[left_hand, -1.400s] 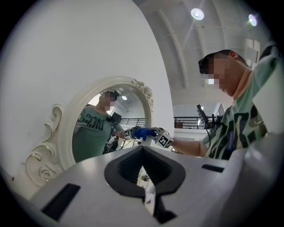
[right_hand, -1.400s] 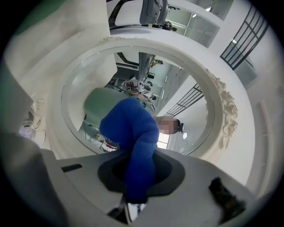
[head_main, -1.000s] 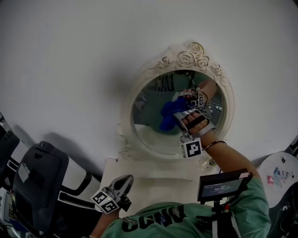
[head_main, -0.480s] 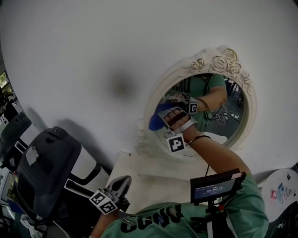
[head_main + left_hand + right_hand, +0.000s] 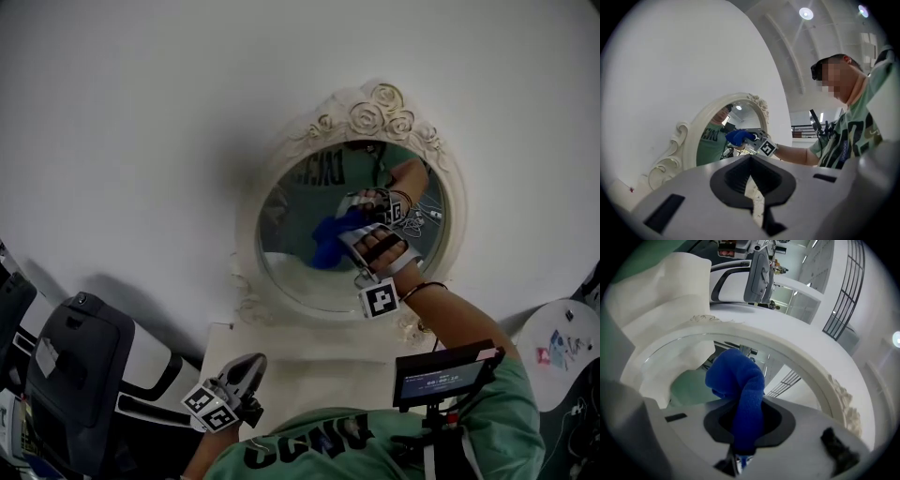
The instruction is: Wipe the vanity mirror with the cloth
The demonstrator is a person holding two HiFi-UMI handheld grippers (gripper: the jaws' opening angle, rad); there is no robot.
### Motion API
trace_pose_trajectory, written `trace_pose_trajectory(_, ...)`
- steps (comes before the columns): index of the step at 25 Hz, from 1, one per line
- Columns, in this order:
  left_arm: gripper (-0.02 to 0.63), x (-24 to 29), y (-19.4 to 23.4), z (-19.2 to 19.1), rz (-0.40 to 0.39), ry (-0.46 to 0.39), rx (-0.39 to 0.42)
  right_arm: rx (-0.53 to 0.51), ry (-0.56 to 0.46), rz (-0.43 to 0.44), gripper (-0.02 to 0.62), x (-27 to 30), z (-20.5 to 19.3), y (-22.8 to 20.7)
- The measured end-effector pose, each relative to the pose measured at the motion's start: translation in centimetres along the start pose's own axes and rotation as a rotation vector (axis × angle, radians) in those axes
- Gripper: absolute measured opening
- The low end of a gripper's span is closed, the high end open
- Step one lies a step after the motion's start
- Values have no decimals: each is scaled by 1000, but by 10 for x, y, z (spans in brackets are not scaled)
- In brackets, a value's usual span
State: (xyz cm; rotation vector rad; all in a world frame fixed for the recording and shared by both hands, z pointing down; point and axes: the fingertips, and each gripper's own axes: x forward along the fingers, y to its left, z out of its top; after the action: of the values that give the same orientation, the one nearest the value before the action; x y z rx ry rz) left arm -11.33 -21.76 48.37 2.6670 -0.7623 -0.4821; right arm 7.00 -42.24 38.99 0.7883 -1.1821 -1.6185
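2 grippers are in my hands. My right gripper (image 5: 349,231) is up at the mirror (image 5: 291,253), centre right of the head view, its jaws clamped on a blue cloth (image 5: 328,242). In the right gripper view the cloth rises from between the jaws and folds over into a bunch at the glass, left of centre in the oval. An ornate white frame (image 5: 375,117) rings the glass, against a white wall (image 5: 141,112). My left gripper (image 5: 249,366) hangs at lower centre left, well apart from the mirror, over a pale tabletop (image 5: 309,361). Its jaws are together with nothing between them. 1 dark chair (image 5: 75,366) sits at lower left, and a small screen (image 5: 445,375) at lower right.
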Motion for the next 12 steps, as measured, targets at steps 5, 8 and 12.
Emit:
trace_pose_trajectory(5, 0, 40, -16, -14, -93, 47, -17, 1, 178, 51, 49, -61, -101, 35)
trace_pose_trajectory(8, 0, 58, -26, -21, -136, 67, -23, -13, 282, 61, 49, -91, -151, 47)
trace_pose_trajectory(12, 0, 68, -33, -26, -155, 90, -23, 11, 369, 86, 49, -111, -188, 60)
